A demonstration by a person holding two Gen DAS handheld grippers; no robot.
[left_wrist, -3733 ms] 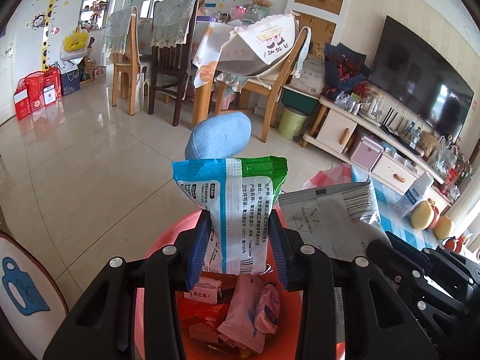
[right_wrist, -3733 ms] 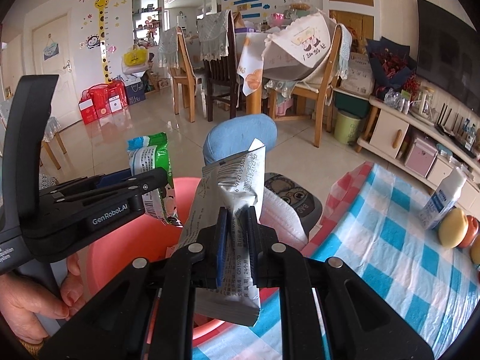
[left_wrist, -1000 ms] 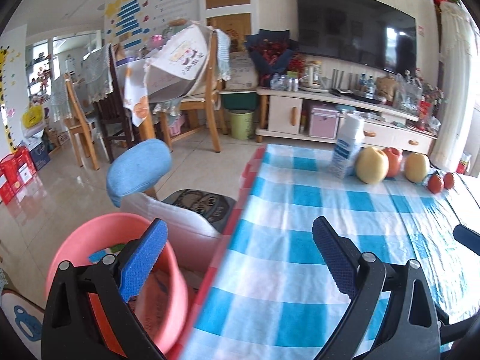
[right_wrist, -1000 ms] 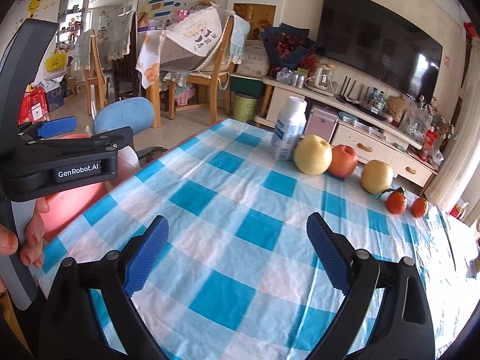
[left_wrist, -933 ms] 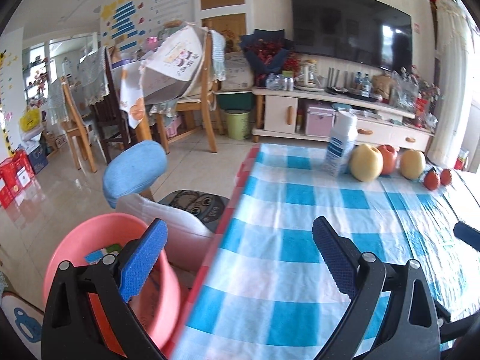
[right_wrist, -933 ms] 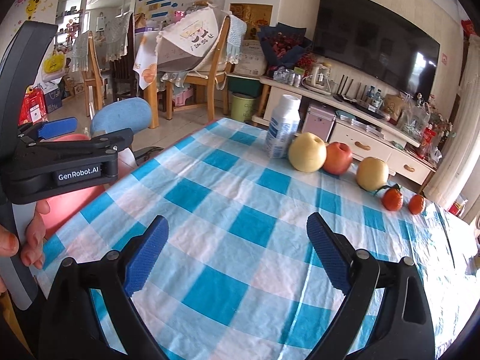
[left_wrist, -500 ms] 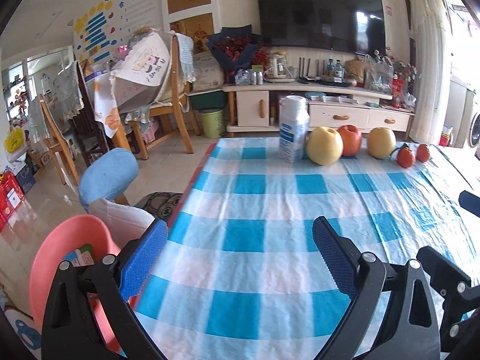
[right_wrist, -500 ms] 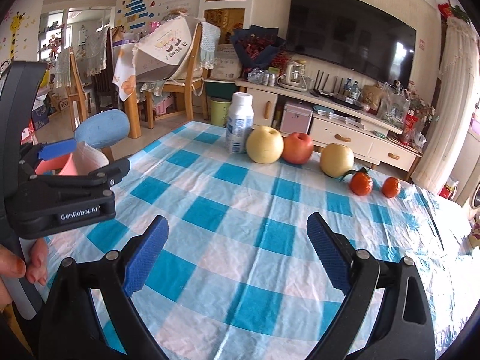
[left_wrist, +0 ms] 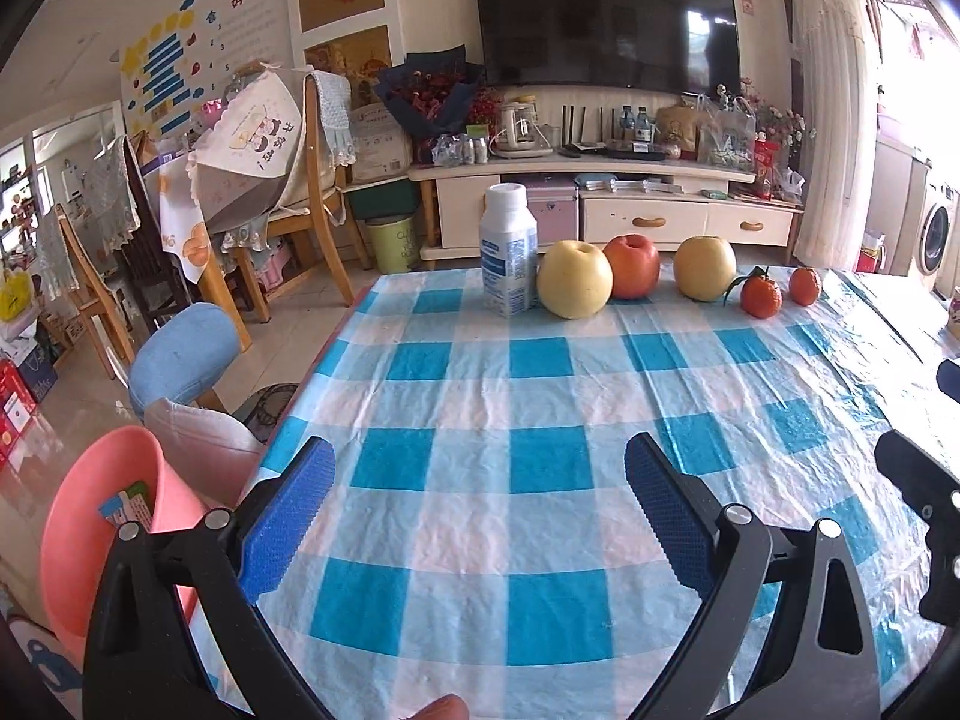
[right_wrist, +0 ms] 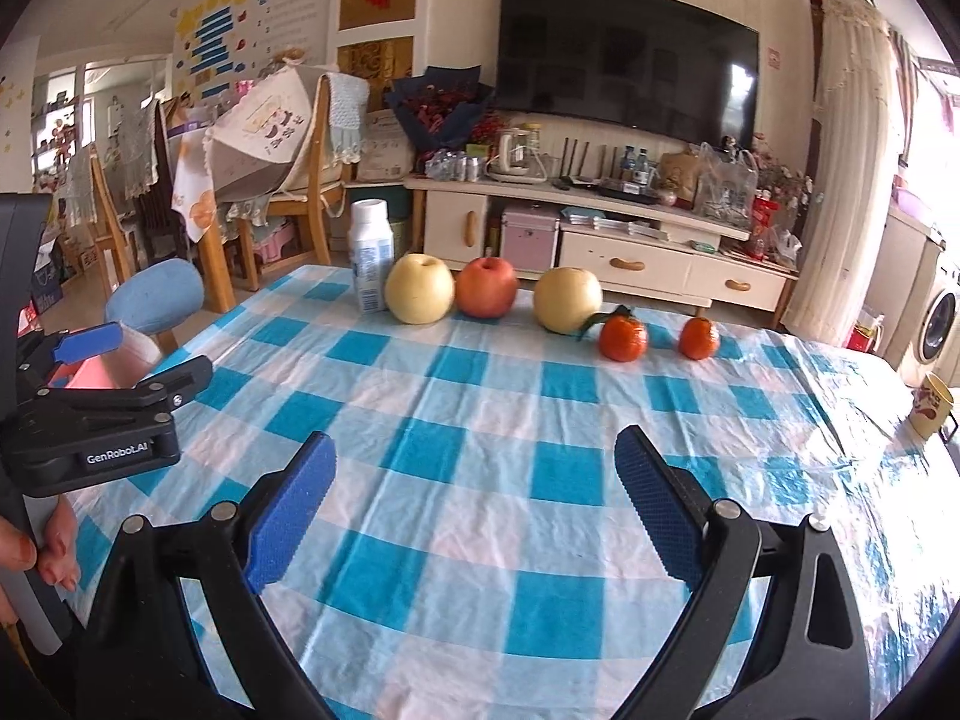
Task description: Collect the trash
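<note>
We hold the left claw and the right claw side by side over the checked cloth, both spread wide with nothing between their blue pads. At eight o'clock from the left claw, off the table edge, we see the pink bin with wrappers lying inside it. Farther off at twelve o'clock a bottle stands just beside a row of pear, apple, second pear and two oranges.
</note>
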